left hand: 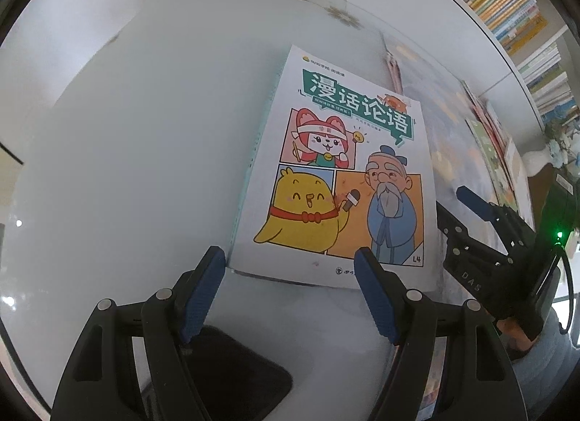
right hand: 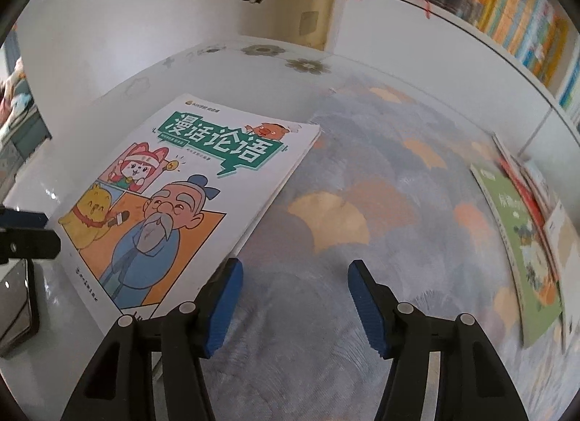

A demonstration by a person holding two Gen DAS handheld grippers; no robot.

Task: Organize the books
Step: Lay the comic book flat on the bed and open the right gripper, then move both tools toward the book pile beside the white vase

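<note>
A white comic-style book (left hand: 337, 167) (right hand: 181, 196) with a yellow chick, a pink fox and an old bearded man on its cover lies flat on the white table (left hand: 127, 131). Its right part rests on a patterned mat (right hand: 362, 203). My left gripper (left hand: 290, 258) hovers open over the book's near edge, nothing between its blue pads. My right gripper (right hand: 296, 269) is open above the mat, just right of the book's near corner, and is empty. The right gripper (left hand: 456, 209) also shows at the right of the left wrist view.
A fanned pile of thin books (right hand: 522, 240) (left hand: 489, 131), a green one on top, lies at the mat's right side. A full bookshelf (right hand: 507, 4) (left hand: 507, 4) stands behind. A dark phone (left hand: 232, 377) (right hand: 18, 308) lies near the table's front.
</note>
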